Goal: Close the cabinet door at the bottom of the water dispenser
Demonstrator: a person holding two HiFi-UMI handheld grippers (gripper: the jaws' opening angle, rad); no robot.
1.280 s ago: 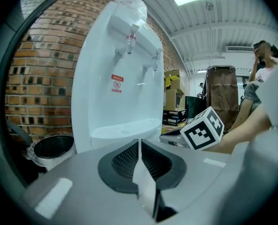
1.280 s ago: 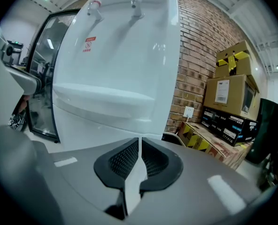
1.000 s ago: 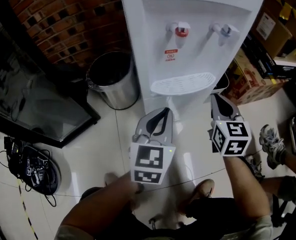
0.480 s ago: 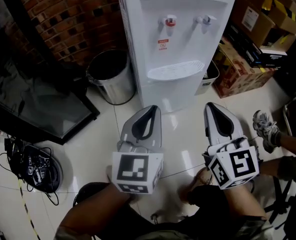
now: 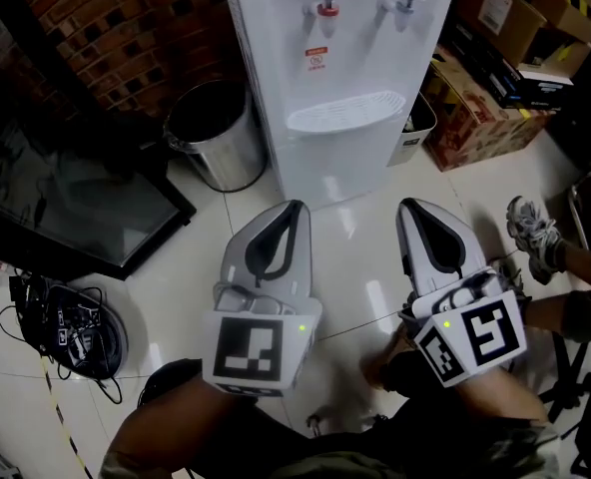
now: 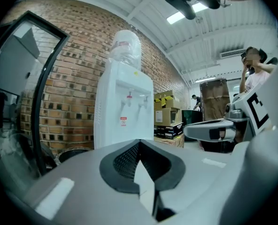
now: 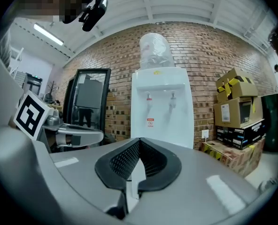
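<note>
The white water dispenser (image 5: pixel 335 68) stands against the brick wall, with a red and a blue tap above its drip tray. Its lower front (image 5: pixel 340 163) looks flat and white, with no door standing out from it. My left gripper (image 5: pixel 294 208) and right gripper (image 5: pixel 412 206) hover side by side over the floor, a short way back from the dispenser and touching nothing. Both are shut and hold nothing. The dispenser (image 6: pixel 125 111) shows ahead of the left gripper (image 6: pixel 139 142), and the dispenser (image 7: pixel 162 111) also shows beyond the right gripper (image 7: pixel 139 139).
A steel bin (image 5: pixel 211 143) stands left of the dispenser. A dark framed glass panel (image 5: pixel 66 208) leans at the far left, with a cable bundle (image 5: pixel 66 332) on the floor. Cardboard boxes (image 5: pixel 485 108) are stacked to the right. A shoe (image 5: pixel 535 238) is at the right edge.
Both grippers have drawn back from the dispenser's lower front toward the person and risen. The dispenser now sits farther up the head view.
</note>
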